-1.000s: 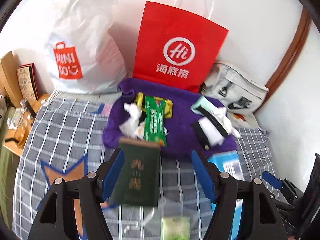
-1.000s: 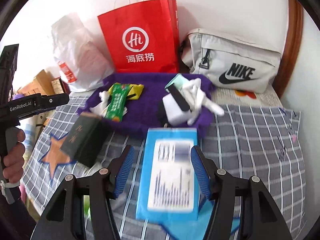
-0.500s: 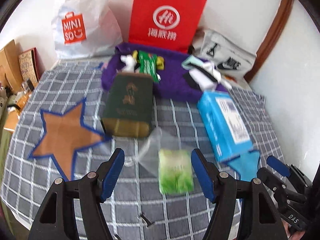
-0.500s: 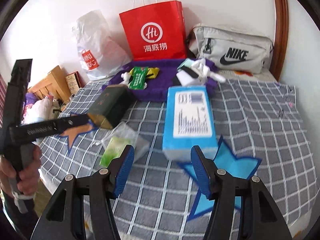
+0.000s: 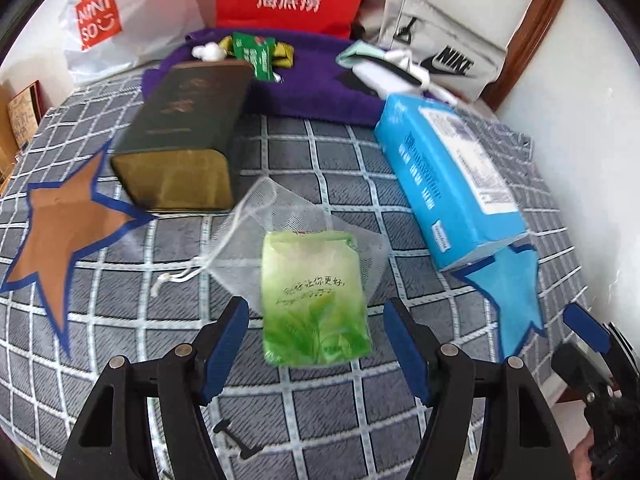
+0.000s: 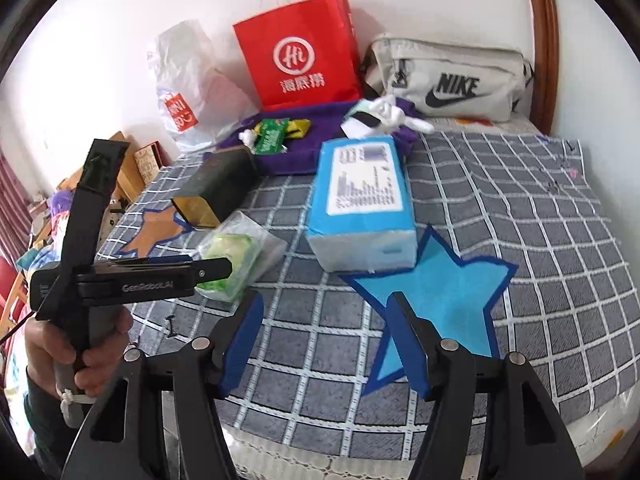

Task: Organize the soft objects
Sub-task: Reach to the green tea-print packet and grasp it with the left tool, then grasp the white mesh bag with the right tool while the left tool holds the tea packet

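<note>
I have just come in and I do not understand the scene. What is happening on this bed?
A person holds a gripper in each hand over a checked bed cover. The left gripper is open, with the green packet between its fingers but not pinched. The packet lies on a mesh pouch. The right gripper is open and empty, above the blue star. The blue pack and dark tin lie untouched.

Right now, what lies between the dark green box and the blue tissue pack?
In the left wrist view, between the dark green box and the blue tissue pack lies checked bedcover, with the mesh pouch's top corner poking in.
</note>
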`<state>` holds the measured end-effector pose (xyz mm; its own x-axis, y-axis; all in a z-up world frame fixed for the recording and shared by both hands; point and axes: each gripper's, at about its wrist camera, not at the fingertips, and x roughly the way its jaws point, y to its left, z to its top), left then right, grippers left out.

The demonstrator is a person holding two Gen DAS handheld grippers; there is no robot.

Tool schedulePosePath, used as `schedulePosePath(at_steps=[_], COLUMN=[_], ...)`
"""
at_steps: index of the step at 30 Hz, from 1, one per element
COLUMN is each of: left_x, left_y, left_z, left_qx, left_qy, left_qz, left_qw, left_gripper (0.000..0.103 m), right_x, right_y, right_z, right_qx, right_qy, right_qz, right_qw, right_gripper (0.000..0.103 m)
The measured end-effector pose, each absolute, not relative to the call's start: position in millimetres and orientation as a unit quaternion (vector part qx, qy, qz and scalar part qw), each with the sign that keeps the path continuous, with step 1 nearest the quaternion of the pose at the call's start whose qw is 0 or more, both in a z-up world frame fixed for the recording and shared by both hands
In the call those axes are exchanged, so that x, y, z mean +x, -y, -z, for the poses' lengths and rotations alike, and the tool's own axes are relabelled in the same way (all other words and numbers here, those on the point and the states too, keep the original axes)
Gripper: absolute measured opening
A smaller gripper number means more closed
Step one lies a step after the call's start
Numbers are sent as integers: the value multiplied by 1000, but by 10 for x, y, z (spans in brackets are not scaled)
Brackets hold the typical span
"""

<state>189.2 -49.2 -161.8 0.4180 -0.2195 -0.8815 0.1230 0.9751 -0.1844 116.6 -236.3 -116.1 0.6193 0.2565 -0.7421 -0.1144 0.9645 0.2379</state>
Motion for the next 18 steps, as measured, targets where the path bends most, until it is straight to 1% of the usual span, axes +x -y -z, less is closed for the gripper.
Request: schedulePosePath(at_steps=[3,6,7,8,13,18], left_x=[1972,1977,1984,1990,1977,1879], left_y=[557,634,640,624,477,251], left_z=[1745,1750,1742,1731,1609,1497], left_qx=[-42,-15,-15,-24,-61,-44], left_qy=[-543,-531,-529,-527,-521,-517], left_qz=[100,101,104,106,127,108], left_qw=[833,841,842,843,842,848], left_gripper=[68,66,52,49,48,48], right_x=[1194,1204,1208,1211,1267,1363], right_y=[2402,2387,2377,2360,2238,2037], right_z=[1270,1337,1352,1358,1391,1374], right_qx=[90,84,78,73,67,55], right_qy=[-435,-444,-445,-445,-450,-451], right_qz=[-103,-105,-105,-105,-121,-145], right_qw=[890,886,886,886,882,879], right_gripper=[63,63,63,63,63,63])
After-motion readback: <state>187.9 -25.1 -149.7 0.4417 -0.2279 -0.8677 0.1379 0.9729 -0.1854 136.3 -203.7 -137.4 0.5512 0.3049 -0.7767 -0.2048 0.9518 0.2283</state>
